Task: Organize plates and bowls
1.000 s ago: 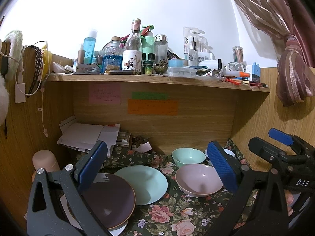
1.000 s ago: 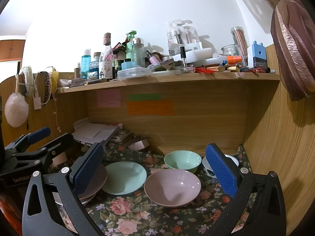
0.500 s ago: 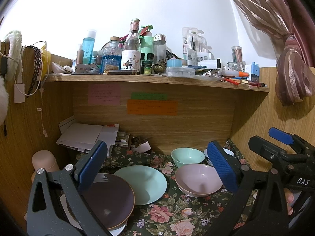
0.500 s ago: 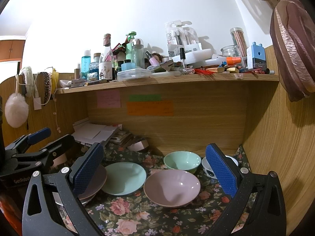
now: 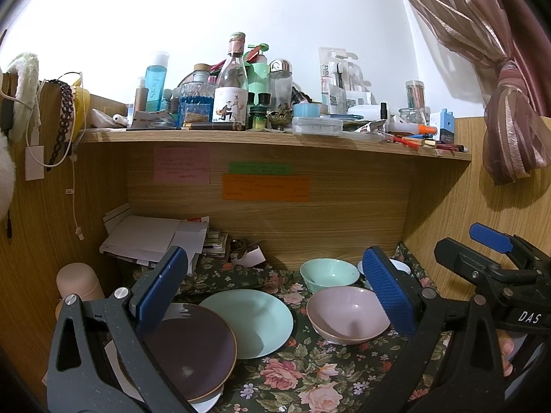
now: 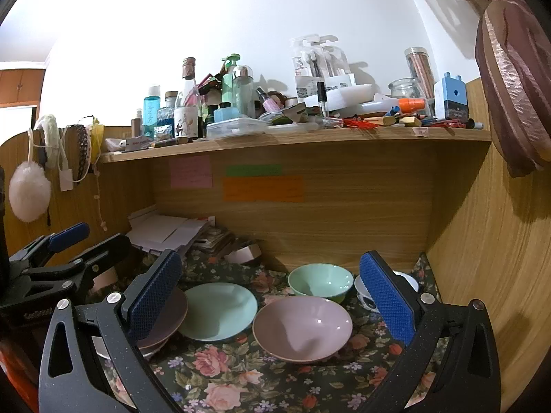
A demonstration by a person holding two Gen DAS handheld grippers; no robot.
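On the floral cloth lie a purple plate (image 5: pixel 193 351) stacked on a white one at the left, a mint plate (image 5: pixel 255 320) (image 6: pixel 217 309), a pink bowl (image 5: pixel 347 313) (image 6: pixel 303 327), a mint bowl (image 5: pixel 327 273) (image 6: pixel 320 280) behind it, and a white bowl (image 6: pixel 406 280) at the far right, partly hidden. My left gripper (image 5: pixel 275 296) is open and empty, held above the plates. My right gripper (image 6: pixel 272 303) is open and empty, held above the pink bowl. Each gripper shows at the edge of the other's view.
The dishes sit in a wooden desk alcove with side walls (image 6: pixel 482 258) close on both sides. A paper stack (image 5: pixel 151 237) and a pink cup (image 5: pixel 75 282) stand at the left. The shelf (image 5: pixel 275 137) above is crowded with bottles. A curtain (image 5: pixel 509 130) hangs at the right.
Both grippers have shifted only slightly; the view has edged a little. Nothing on the cloth has moved.
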